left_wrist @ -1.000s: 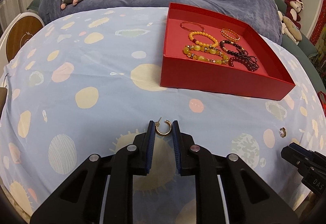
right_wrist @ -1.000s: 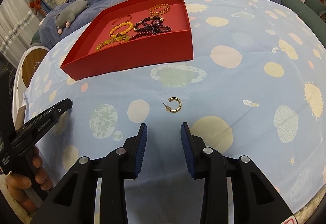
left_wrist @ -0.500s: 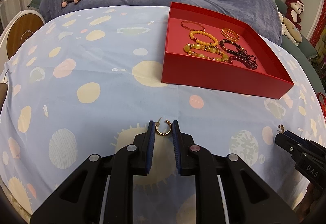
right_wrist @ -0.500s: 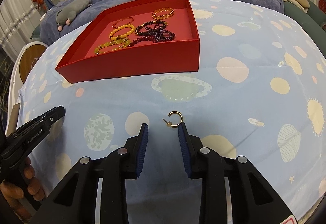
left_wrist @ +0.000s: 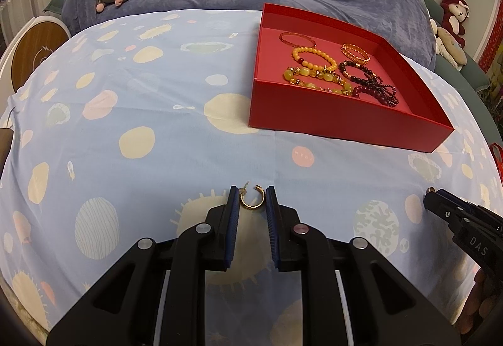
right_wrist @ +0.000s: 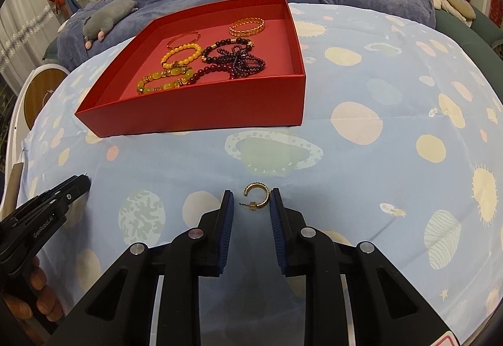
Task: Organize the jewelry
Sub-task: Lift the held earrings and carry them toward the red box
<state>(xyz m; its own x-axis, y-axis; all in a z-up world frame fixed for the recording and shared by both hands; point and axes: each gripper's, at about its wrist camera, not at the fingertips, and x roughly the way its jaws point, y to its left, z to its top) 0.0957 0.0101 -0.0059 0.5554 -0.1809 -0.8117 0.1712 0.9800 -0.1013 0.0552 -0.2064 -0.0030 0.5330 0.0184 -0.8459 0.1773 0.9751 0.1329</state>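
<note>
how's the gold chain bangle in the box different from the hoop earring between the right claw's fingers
The gold chain bangle is a closed ring; the hoop earring is an open C with a post sticking out. The bangle lies inside the red box near its far wall; the earring lies on the spotted sheet, between the closing jaws of the right claw. The bangle looks larger. Both are gold and textured.
</note>
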